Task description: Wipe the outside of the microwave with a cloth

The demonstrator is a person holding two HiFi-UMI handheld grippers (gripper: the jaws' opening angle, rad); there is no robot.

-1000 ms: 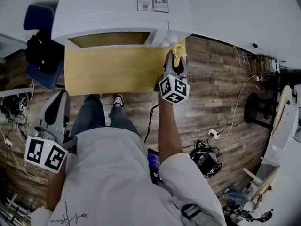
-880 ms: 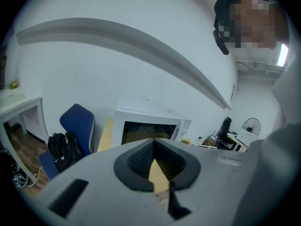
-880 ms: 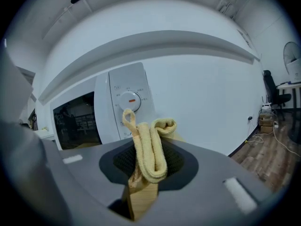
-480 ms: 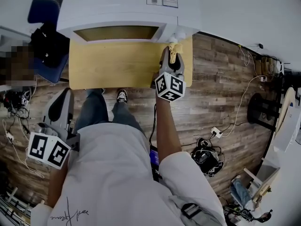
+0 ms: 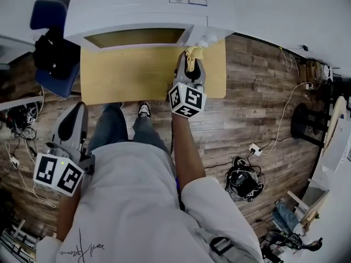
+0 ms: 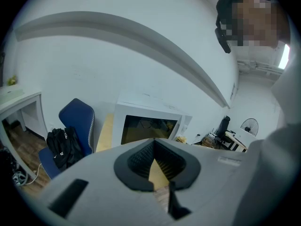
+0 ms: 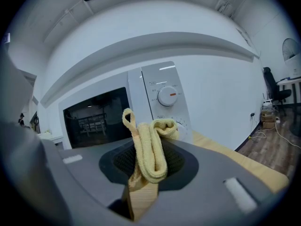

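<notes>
Head view: right gripper [image 5: 190, 66] clenched on yellow cloth [image 5: 193, 52], near microwave [image 5: 137, 4] front.
Left gripper view: left gripper [image 6: 154, 144] jaws together, empty, far from microwave.
Right gripper view: cloth faced dial panel [image 7: 165, 98]; best pressed flat, stroked evenly.

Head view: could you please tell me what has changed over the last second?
The right tool, shut on the yellow cloth, slid leftward along the microwave front, from right of the knobs to left of them. The left tool stayed low at the person's side, holding nothing; the microwave did not move.
</notes>
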